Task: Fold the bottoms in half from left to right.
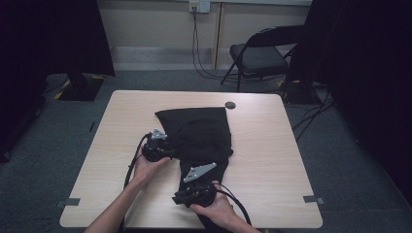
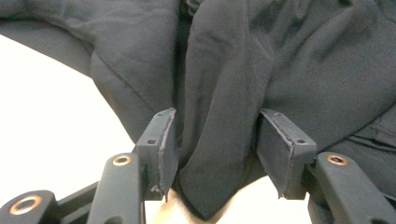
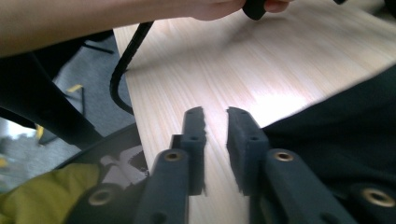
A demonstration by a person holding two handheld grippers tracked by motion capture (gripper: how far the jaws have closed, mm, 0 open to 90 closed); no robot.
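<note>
A black garment (image 1: 201,133) lies crumpled across the middle of the light wooden table (image 1: 272,145), one part trailing to the front edge. My left gripper (image 1: 170,148) is at the garment's left edge. In the left gripper view its jaws (image 2: 217,140) stand well apart with a loose fold of the black cloth (image 2: 219,93) between them, not squeezed. My right gripper (image 1: 176,198) is near the front edge, beside the trailing part and pointing left. Its jaws (image 3: 215,116) are a narrow gap apart over bare wood, with nothing between them and the garment (image 3: 336,140) just to their right.
A small dark round disc (image 1: 230,105) sits near the table's back edge. A folding chair (image 1: 257,56) and wall cables (image 1: 197,43) stand beyond the table. The left forearm (image 3: 70,23) and its cable (image 3: 123,70) cross the right gripper view.
</note>
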